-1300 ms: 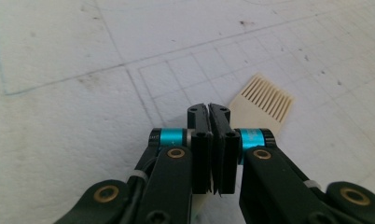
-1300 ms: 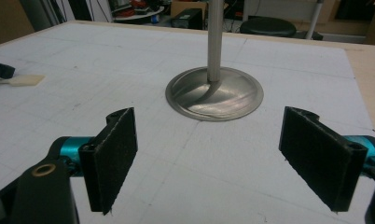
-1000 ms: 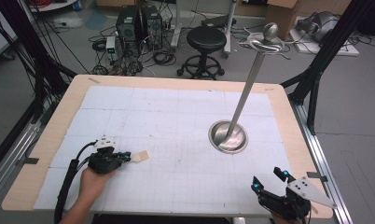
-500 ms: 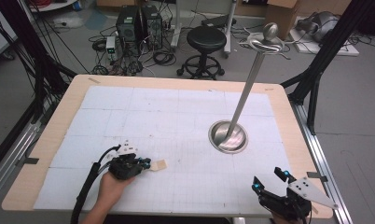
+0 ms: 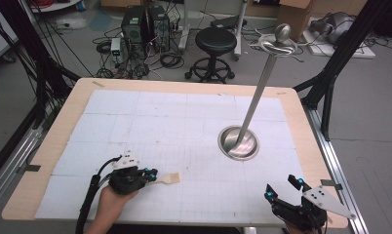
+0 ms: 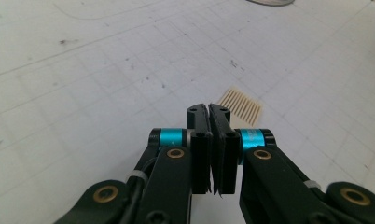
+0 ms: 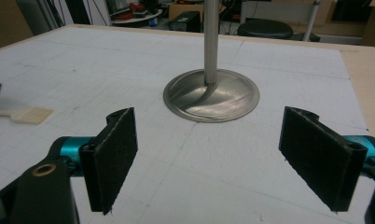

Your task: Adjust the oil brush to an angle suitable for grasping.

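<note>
High view. The counter (image 5: 52, 146) is a wooden board covered by a white gridded mat (image 5: 184, 136). A metal stand (image 5: 239, 142) sits on the mat right of centre — a round dished base with a thin pole rising from it to a looped top and a ball. The left claw (image 5: 152, 178) lies low at the near left of the mat, held in a hand (image 5: 111, 202), its cable trailing off toward the near edge. A small pale wooden brush (image 5: 168, 179) projects from its tip, bristle end pointing toward the stand and well apart from it. The right claw (image 5: 284, 191) is at the near right edge with its grey three-cornered plate on top; its two tips stand spread. Behind the counter on the floor: a black stool (image 5: 216, 46), computer towers and loose cables.

Left gripper view. The left claw (image 6: 209, 116) has its jaws pressed together, clamped on the brush; the combed bristle end (image 6: 241, 106) shows just beyond the jaws, low over the mat. Whether the bristles touch the mat cannot be told.

Right gripper view. The right claw (image 7: 204, 158) has its jaws wide apart with nothing between them. The stand's base (image 7: 211, 95) lies ahead on the mat, between the two pads in the line of sight — not touching either. The brush (image 7: 29, 114) appears at the far left.
</note>
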Action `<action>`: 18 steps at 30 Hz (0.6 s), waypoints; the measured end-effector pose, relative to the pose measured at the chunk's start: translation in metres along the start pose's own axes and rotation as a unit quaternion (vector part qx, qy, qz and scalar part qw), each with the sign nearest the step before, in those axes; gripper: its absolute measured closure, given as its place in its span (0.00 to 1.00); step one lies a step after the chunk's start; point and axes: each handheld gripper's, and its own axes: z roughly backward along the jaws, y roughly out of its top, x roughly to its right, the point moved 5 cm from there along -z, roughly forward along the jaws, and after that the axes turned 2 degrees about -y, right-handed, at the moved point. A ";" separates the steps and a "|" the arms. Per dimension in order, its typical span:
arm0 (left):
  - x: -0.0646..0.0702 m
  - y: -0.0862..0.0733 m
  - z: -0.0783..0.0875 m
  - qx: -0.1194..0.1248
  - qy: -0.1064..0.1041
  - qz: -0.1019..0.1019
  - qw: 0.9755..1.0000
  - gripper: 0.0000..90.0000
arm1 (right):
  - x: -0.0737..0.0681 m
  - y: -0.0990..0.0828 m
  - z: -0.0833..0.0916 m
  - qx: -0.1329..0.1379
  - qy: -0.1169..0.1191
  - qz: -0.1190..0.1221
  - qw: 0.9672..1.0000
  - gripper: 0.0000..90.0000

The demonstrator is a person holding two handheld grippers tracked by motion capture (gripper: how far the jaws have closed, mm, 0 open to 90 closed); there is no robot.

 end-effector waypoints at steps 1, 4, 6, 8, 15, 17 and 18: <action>0.000 0.000 0.000 0.000 0.000 0.000 1.000 0.96 | 0.000 0.000 0.000 0.000 0.000 0.000 1.000 0.20; -0.005 -0.010 0.024 0.008 0.009 0.004 1.000 0.96 | 0.000 0.000 0.001 0.002 -0.001 0.000 1.000 0.20; -0.007 -0.016 0.034 0.008 0.015 0.003 1.000 0.96 | 0.000 0.000 0.001 0.002 -0.001 0.000 1.000 0.20; -0.009 -0.023 0.046 0.007 0.021 0.003 1.000 0.96 | -0.001 0.001 0.001 0.003 -0.001 -0.002 1.000 0.20; -0.013 -0.047 0.072 -0.009 0.037 0.003 0.999 0.96 | 0.000 0.000 0.001 0.001 -0.002 -0.001 1.000 0.20; -0.013 -0.050 0.072 -0.014 0.039 0.006 0.999 0.96 | 0.000 0.000 0.000 0.002 -0.002 0.000 1.000 0.20; -0.013 -0.052 0.073 -0.018 0.040 0.006 0.999 0.96 | 0.000 0.000 0.000 0.002 -0.002 0.000 1.000 0.20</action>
